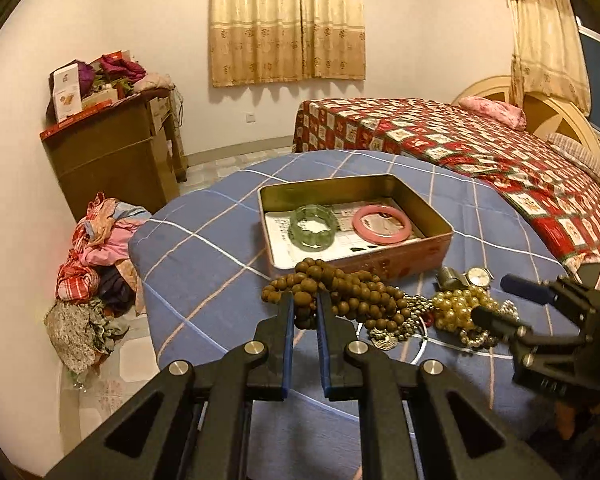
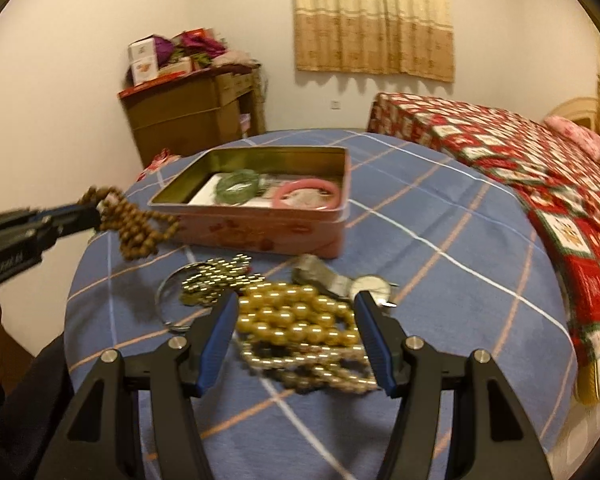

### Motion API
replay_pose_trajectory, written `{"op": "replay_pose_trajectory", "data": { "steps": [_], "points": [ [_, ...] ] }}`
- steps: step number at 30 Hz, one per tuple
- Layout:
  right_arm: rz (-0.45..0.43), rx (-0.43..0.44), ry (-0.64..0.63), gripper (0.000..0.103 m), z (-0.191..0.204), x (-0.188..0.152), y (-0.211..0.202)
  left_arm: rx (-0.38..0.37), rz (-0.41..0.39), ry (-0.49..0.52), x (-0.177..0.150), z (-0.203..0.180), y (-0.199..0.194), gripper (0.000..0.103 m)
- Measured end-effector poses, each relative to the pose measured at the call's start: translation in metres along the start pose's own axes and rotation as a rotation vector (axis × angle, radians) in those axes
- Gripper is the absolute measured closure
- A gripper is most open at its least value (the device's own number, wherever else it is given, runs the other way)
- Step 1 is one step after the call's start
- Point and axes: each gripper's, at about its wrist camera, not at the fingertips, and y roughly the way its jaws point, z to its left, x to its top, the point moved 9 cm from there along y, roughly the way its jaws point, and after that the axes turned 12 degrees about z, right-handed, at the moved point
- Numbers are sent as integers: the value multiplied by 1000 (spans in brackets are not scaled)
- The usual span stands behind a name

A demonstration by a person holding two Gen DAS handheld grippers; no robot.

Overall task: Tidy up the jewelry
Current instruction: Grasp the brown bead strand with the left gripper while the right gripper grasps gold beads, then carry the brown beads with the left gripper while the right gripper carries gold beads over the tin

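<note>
A string of brown wooden beads [image 1: 352, 292] hangs from my left gripper [image 1: 305, 298], which is shut on it in front of the pink tin box [image 1: 400, 258]. In the right wrist view the brown beads [image 2: 136, 232] dangle off the left gripper [image 2: 96, 212], lifted beside the tin [image 2: 260, 234]. Inside lie a green bangle [image 1: 314, 226] and a pink bangle [image 1: 382, 224]. My right gripper [image 2: 296, 298] stands open over a heap of golden pearls [image 2: 300, 320], its fingers on either side and not pressing. A wristwatch [image 2: 370, 286] lies just beyond.
A small metal bead chain [image 2: 216, 276] and a thin silver hoop [image 2: 166, 300] lie left of the pearls on the blue checked tablecloth [image 2: 440, 240]. A bed with a red quilt [image 1: 480, 152] stands to the right, cardboard boxes [image 1: 116, 160] and a clothes pile [image 1: 96, 256] to the left.
</note>
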Motion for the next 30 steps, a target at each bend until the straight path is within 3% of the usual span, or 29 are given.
{"op": "replay_pose_trajectory", "data": {
  "steps": [6,9,10,12,13,30],
  "points": [
    [41,-5,-58,40,13,-2,17,21,11,-19,-3,9,10,93],
    [63,-47,-75,42,11,-4,23,17,21,-30,-6,11,16,93],
    [67,-58,-78,48,10,-5,24,15,22,-31,-6,11,16,93],
    [67,-72,-88,86,9,-5,23,10,20,-31,-5,10,16,93],
    [61,-76,-85,90,7,-5,21,9,17,-29,-4,10,14,93],
    [-88,-47,-44,90,3,29,-30,4,-35,-28,12,10,-7,93]
  ]
}}
